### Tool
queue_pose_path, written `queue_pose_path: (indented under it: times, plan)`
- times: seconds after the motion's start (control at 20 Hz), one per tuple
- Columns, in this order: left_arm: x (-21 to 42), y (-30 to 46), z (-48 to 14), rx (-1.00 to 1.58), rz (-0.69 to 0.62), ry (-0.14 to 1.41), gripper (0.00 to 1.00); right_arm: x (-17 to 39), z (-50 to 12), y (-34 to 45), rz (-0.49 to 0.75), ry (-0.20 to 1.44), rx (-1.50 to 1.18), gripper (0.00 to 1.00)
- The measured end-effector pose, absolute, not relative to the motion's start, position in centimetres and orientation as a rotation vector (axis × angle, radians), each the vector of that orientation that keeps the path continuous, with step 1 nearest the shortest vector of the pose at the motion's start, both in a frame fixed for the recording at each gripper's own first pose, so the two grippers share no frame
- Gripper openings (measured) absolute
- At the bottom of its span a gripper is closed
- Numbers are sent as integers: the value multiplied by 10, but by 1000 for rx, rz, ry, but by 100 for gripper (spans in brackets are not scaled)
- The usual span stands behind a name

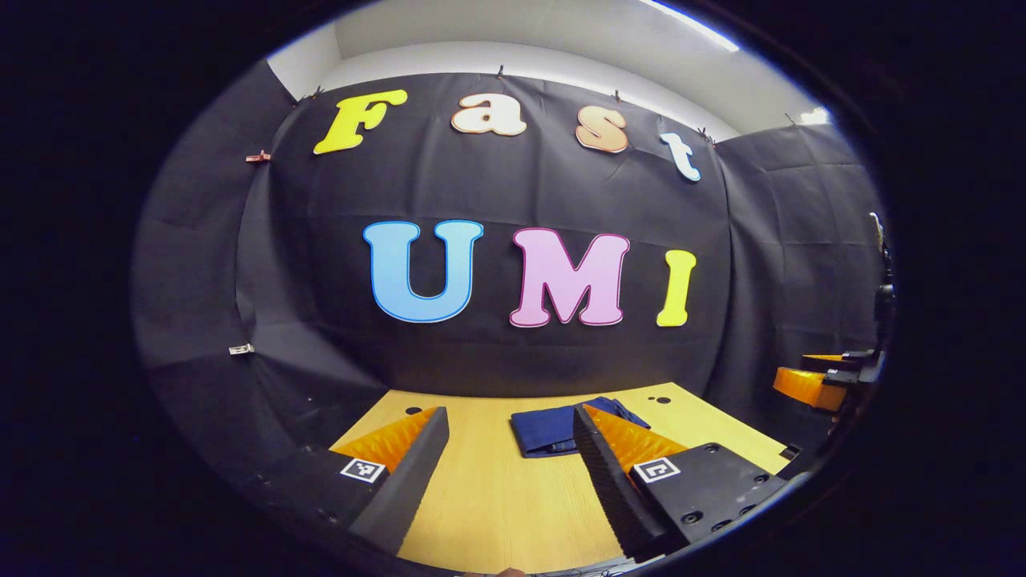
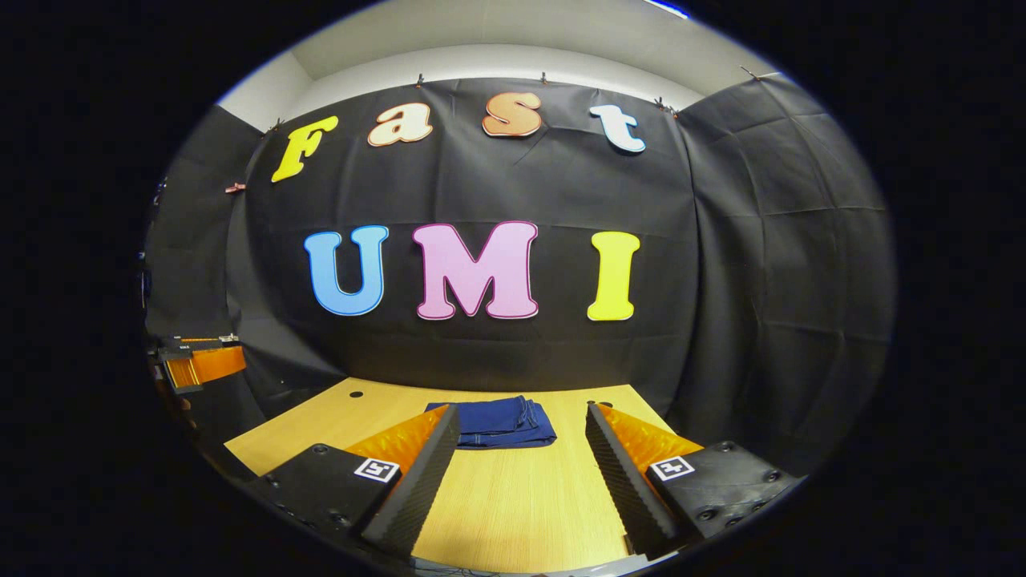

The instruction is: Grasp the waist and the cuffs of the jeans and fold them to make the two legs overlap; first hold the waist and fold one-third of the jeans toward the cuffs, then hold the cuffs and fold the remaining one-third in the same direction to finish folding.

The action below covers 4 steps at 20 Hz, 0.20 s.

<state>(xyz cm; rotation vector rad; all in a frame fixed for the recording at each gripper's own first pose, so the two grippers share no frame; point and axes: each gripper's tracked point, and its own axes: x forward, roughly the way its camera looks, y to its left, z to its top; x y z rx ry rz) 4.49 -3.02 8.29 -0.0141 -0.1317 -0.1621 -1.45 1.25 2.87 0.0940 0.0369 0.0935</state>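
While both claws gape wide and empty, folded jeans (image 2: pixel 498 423) lie on the table (image 2: pixel 513 505).

Both grippers carry ridged wedge jaws, black screwed mounts, and square black-and-white marker tags.

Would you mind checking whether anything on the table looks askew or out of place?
Nothing stands out. The folded jeans lie in a compact stack on the wooden table, and both the left gripper and right gripper hover open, apart from them.
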Motion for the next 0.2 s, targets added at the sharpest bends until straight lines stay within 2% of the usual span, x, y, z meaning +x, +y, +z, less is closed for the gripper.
queue_pose_path:
  times: [0.2]
  plan:
    - [37, -32, 74, -9, -167, -121, 97, -27, 27, 15, 102, 27, 103, 97]
